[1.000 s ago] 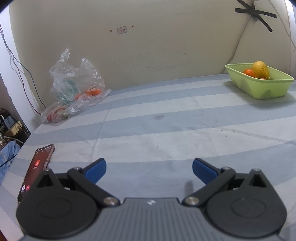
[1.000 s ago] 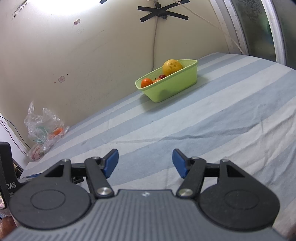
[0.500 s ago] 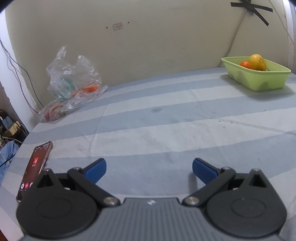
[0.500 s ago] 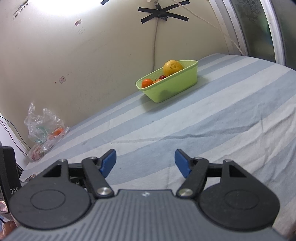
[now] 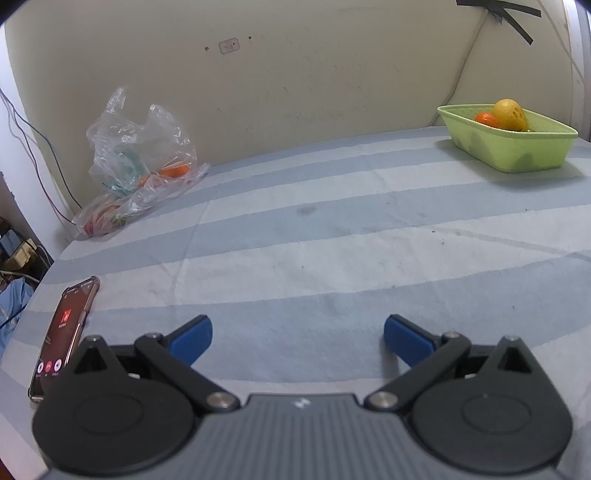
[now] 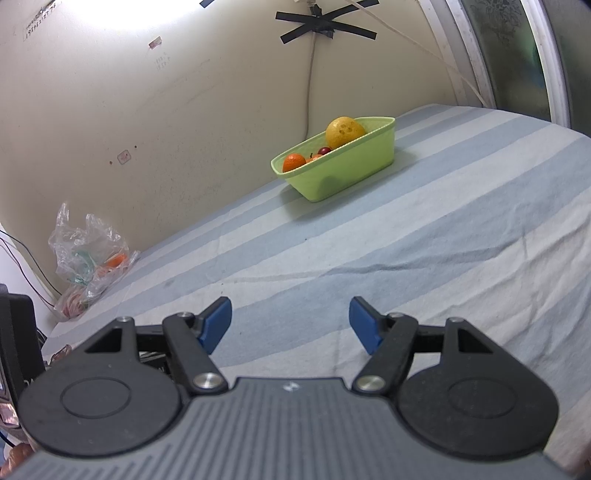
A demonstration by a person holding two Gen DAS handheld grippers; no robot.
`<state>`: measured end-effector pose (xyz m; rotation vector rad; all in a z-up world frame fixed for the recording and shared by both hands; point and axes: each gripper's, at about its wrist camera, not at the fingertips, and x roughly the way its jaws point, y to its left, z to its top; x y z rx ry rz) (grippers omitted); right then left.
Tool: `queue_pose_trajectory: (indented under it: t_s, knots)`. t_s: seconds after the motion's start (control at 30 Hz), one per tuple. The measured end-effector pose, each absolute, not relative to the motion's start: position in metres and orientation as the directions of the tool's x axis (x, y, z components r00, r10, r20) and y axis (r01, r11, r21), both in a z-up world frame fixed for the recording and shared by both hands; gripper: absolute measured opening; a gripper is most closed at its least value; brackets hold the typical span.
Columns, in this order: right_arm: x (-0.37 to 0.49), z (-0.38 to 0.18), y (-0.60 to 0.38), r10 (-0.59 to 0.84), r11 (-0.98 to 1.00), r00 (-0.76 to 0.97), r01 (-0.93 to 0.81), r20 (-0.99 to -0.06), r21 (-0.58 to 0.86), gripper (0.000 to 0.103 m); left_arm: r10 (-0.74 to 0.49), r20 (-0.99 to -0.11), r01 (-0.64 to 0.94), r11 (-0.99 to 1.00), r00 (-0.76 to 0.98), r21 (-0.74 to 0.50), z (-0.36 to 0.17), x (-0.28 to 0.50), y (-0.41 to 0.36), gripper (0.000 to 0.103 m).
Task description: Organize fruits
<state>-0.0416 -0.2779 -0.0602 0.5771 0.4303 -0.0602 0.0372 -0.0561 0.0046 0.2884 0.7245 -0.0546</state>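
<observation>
- Hovering low over the striped sheet [image 5: 295,236], the left gripper [image 5: 297,338] is pointing down at bare cloth, its blue pads spread wide with nothing between them.
- The right gripper [image 6: 290,320] is also hanging released over the sheet; its jaws have just been opening a little further, and only cloth is showing between them.
- A green basket [image 6: 343,170] is sitting at the far side near the wall [image 6: 184,110], well apart from both grippers.
- A big yellow fruit [image 6: 344,130] is sticking up above the basket rim, with an orange [image 6: 294,162] at the other end and a small dark red fruit [image 6: 324,150] between them (other pieces are showing there too, too small to tell).
- A crumpled clear bag [image 5: 140,162] is lying at the far left against the wall, well apart from the basket.
- Another orange fruit [image 5: 175,170] is showing through the plastic; reddish shapes lower in the bag are too blurred to name.
- A phone [image 5: 64,334] with a lit red screen is lying flat just beside the left gripper, at the near left edge of the sheet.
- Black tape [image 6: 325,27] is crossing on the wall above the basket, holding a cable.
</observation>
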Motion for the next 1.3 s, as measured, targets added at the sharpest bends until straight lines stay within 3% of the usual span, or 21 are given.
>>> queue_pose_trajectory:
  t_s: [1.3]
  knots:
    - [-0.0416, -0.0608, -0.2782, 0.064, 0.837, 0.909, 0.176, -0.412, 0.518, 0.073, 0.04, -0.659, 0.161, 0.957, 0.751, 0.242, 0.0063, 0.0341, -0.0587, 0.103]
